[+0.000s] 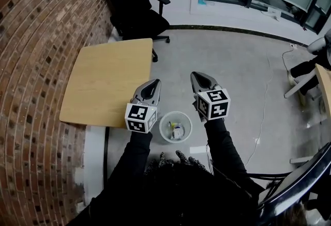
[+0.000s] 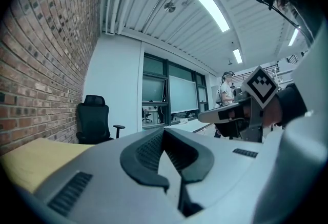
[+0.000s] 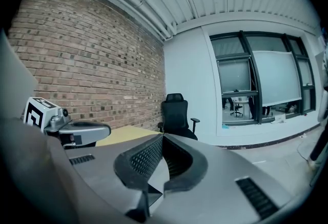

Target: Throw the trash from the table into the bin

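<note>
Your left tongs (image 1: 153,84) and right tongs (image 1: 196,77) are both clenched on nothing, side by side above the smooth grey floor (image 1: 232,64). Between them, lower down, the round pale bin (image 1: 162,125) stands just off the bench (image 1: 106,80), with the trash (image 1: 177,131) inside it. The bench is light wood with rounded corners, beside a rough brick wall (image 1: 41,39). Open floor spreads to your right.
</note>
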A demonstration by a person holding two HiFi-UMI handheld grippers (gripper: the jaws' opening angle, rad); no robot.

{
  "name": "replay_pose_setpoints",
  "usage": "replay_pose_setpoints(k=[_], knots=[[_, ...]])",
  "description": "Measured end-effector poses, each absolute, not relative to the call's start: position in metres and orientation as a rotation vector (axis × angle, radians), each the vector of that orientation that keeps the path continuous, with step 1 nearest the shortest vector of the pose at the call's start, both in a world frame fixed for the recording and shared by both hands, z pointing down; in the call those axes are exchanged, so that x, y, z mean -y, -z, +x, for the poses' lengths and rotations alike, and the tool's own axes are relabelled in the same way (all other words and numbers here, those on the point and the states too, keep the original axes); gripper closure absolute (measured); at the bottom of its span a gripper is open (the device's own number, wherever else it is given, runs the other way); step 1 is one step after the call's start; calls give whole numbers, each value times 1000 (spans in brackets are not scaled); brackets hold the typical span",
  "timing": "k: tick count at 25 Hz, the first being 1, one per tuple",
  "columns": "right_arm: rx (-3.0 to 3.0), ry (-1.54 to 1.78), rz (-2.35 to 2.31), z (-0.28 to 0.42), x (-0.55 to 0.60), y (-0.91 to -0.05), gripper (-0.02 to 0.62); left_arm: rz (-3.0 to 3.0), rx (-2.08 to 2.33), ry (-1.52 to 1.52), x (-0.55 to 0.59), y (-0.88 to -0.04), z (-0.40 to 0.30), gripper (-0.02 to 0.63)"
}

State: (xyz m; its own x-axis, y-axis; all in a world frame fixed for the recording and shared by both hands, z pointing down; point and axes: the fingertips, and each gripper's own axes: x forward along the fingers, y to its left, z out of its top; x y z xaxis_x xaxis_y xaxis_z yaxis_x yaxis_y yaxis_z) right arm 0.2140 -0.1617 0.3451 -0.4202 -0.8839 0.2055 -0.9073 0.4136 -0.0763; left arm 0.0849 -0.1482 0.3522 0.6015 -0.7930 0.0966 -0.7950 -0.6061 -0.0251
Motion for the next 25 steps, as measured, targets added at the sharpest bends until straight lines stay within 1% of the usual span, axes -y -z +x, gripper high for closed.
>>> replay_pose_setpoints(k=[25], knots=[[2489, -248, 1585, 216, 169, -354, 584, 2792, 1367, -175, 157, -363, 87, 598]])
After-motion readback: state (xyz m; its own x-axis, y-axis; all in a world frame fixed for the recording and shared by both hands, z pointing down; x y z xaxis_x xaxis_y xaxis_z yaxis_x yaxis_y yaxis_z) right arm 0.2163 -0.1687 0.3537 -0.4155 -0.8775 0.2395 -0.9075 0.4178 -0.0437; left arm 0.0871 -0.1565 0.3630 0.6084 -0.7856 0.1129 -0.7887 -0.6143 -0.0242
